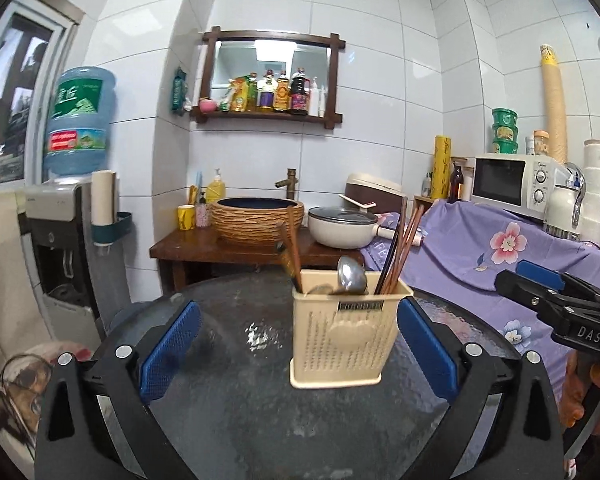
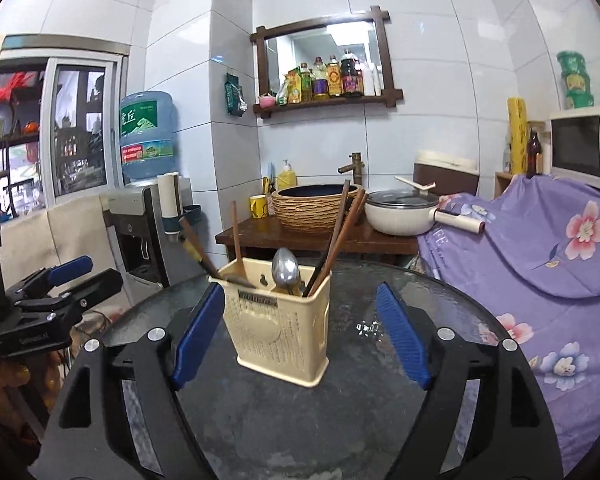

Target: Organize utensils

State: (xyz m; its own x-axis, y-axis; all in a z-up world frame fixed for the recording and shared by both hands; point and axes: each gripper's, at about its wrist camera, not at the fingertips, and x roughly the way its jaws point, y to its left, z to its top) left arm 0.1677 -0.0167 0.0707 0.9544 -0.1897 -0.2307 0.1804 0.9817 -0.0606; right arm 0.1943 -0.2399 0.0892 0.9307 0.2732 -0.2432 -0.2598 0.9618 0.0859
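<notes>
Dark, mottled glass forms the round tabletop (image 1: pixel 236 400) on which a cream perforated plastic utensil holder (image 1: pixel 338 328) stands upright, near the middle. Brown wooden chopsticks (image 1: pixel 406 248), a metal spoon (image 1: pixel 350 274) and darker-handled utensils lean out of its top. Behind, white wall tiles rise above a wooden counter with a woven-textured basin (image 1: pixel 258 218), a white lidded pan (image 1: pixel 342 226) and a white microwave (image 1: pixel 508 184) set over a purple floral cloth (image 1: pixel 500 248). A blue water bottle (image 1: pixel 80 120) sits on a dispenser at the far left.

The left gripper (image 1: pixel 298 350) points slightly downward, its blue-padded tongs spread wide; the holder stands just inside the right-hand pad, ungripped. The right gripper (image 2: pixel 300 336) is likewise spread, with the holder beside its left-hand pad and nothing pinched. A hand (image 1: pixel 588 392) grasps the right gripper's handle.

White letters "DAS" show on the right gripper's body; the holder carries a barcode sticker, unreadable.
</notes>
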